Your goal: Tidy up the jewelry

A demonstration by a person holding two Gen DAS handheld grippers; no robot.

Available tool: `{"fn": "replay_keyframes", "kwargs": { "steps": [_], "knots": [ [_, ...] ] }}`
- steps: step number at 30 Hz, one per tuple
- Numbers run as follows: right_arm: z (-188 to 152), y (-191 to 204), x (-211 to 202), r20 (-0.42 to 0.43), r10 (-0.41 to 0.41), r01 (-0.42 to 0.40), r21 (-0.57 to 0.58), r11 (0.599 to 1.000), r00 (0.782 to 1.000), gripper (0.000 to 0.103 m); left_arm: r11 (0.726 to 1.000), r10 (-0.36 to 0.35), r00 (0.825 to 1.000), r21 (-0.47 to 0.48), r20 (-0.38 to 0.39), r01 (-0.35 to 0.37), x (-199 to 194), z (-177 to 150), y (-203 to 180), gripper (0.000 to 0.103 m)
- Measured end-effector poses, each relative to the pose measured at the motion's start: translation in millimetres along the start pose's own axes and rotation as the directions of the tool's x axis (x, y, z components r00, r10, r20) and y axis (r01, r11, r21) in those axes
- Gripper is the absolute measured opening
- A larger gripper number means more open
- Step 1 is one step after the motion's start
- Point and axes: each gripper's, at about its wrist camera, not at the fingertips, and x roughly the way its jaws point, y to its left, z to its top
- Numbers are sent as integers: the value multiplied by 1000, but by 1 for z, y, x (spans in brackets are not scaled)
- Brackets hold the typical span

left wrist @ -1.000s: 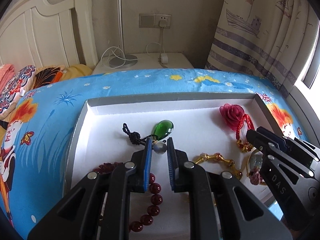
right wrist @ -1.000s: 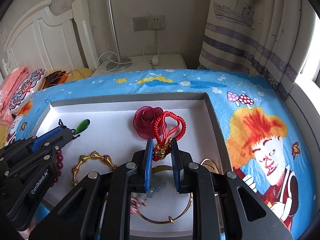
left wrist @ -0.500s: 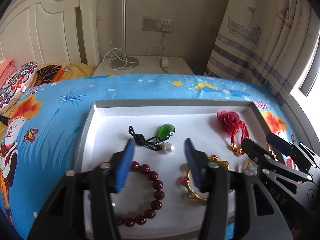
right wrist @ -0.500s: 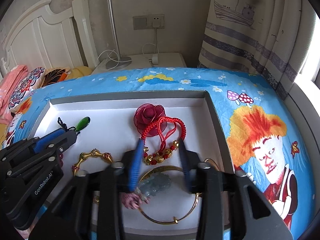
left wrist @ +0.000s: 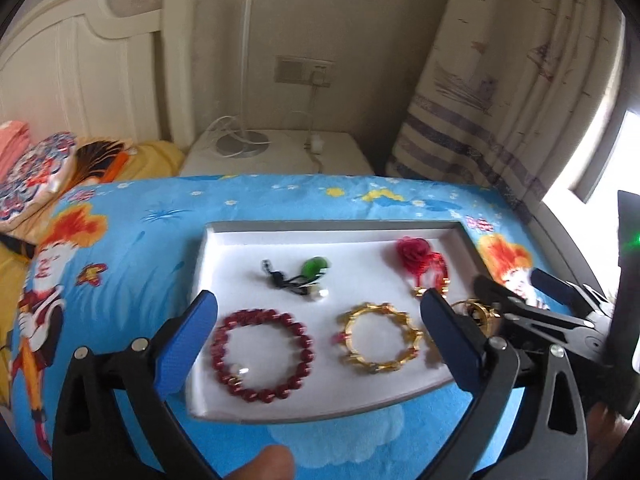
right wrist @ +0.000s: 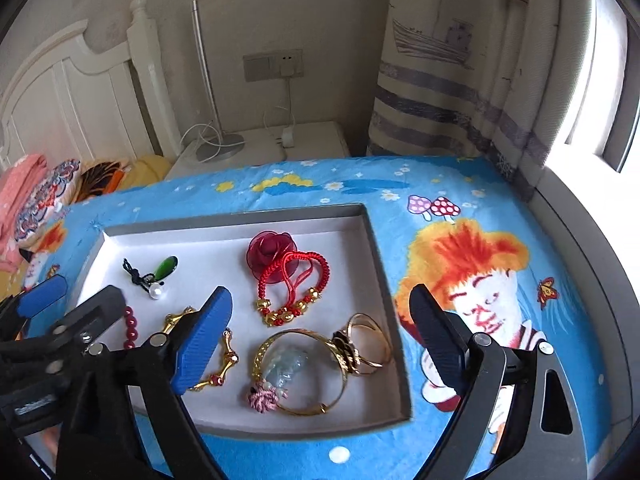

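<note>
A grey tray [left wrist: 328, 227] with a white lining lies on the bed. In it are a green pendant [left wrist: 316, 268] on a black cord, a dark red bead bracelet [left wrist: 224, 332], a gold link bracelet [left wrist: 352, 320] and a red rose [left wrist: 414, 250]. My left gripper [left wrist: 318, 300] hangs above the tray, its jaws opening, nothing between them. The right wrist view shows a red cord bracelet [right wrist: 296, 280] with gold beads, gold bangles [right wrist: 360, 344] and a pale jade charm [right wrist: 286, 360]. My right gripper [right wrist: 320, 295] is above these, jaws opening and empty.
The tray [right wrist: 240, 216] rests on a blue cartoon bedsheet [right wrist: 460, 280]. Behind it stand a white bedside table [left wrist: 276, 156] with a lamp base, a white headboard [left wrist: 80, 68] and a striped curtain [right wrist: 460, 80]. Pillows [left wrist: 40, 172] lie at the far left. A fingertip [left wrist: 264, 460] shows at the bottom edge.
Both grippers have opened wide and risen back from the tray. The left let go of the pendant's pearl, the right let go of the red cord bracelet's gold beads.
</note>
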Motion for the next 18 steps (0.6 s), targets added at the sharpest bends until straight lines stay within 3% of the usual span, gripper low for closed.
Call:
{"fn": "replay_keyframes", "kwargs": {
  "steps": [4, 9, 13, 18],
  "knots": [
    [0, -4, -5, -16, -10, 10, -7, 1000, 1000, 84, 997, 74, 997, 3, -1, -74, -2, 0, 5, 98],
    [-1, -9, -3, -60, -15, 15, -1, 1000, 998, 84, 999, 41, 998, -8, -44, -41, 8, -4, 9, 98],
    [-2, -9, -3, -64, -8, 7, -6, 1000, 998, 84, 998, 69, 996, -7, -54, -70, 13, -5, 8, 98],
    [-4, -10, -2, -65, -9, 8, -6, 1000, 998, 84, 999, 51, 996, 2, -68, -51, 14, -5, 5, 98]
  ]
}}
